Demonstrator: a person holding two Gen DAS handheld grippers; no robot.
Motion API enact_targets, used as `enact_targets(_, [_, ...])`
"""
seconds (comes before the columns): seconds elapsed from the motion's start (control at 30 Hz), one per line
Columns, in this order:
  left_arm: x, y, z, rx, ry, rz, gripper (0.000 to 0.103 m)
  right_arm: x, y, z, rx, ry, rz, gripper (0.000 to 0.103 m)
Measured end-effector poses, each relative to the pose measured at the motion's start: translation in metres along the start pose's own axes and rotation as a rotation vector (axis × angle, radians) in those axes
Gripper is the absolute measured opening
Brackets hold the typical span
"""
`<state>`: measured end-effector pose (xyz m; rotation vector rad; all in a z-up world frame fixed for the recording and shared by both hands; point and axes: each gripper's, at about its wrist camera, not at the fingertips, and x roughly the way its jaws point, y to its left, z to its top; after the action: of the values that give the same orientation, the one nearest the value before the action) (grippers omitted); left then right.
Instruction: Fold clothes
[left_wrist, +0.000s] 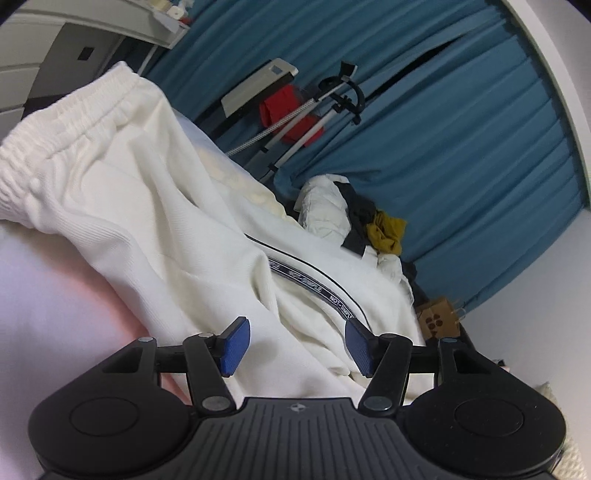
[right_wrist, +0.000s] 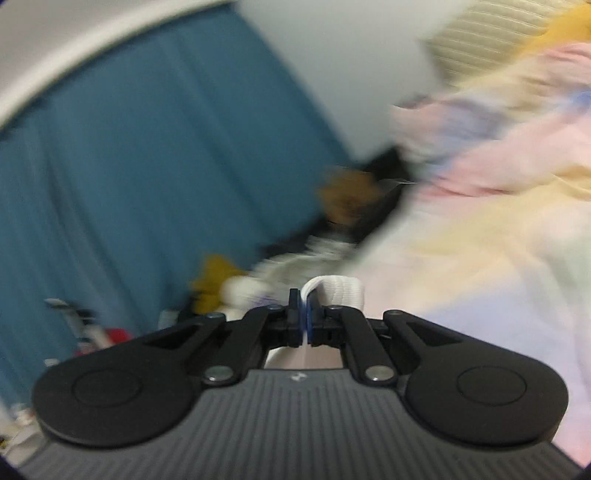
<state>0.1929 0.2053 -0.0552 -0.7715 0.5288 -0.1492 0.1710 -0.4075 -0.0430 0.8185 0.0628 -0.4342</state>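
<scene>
Right gripper (right_wrist: 306, 317) clamps a white fabric edge; left gripper (left_wrist: 297, 345) hangs spread wide.

Beyond the left's blue pads (left_wrist: 234, 345), the cream ribbed trousers with elastic waistband (left_wrist: 122, 192) sprawl over the pale bedsheet (left_wrist: 48, 306). Judged best: the left should pinch a matching edge nearby, keeping tension even before folding.

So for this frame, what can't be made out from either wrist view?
- Right wrist view: heavily motion-blurred; the pile of pink and yellow fabric at right cannot be identified.
- Right wrist view: the right tongs pinch a white fabric edge; which garment it belongs to is hidden below the tool.
- Left wrist view: the white trousers run under the open left tongs, so the leg ends are hidden.
- Left wrist view: the heap by the curtain is too small to sort.
</scene>
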Motion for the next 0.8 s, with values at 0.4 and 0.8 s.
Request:
enact_targets(0.4, [-0.046,0.047,0.025,-0.232,0.055,0.156,0.086,-0.054,-0.046,0.022,0.188,0.077,-0.155,0.005])
enact_targets(0.8, [0.005,0.134,0.073,-0.546,-0.009,0.148,0.029,-0.021,-0.091,0.001,0.236,0.245,-0.323,0.005])
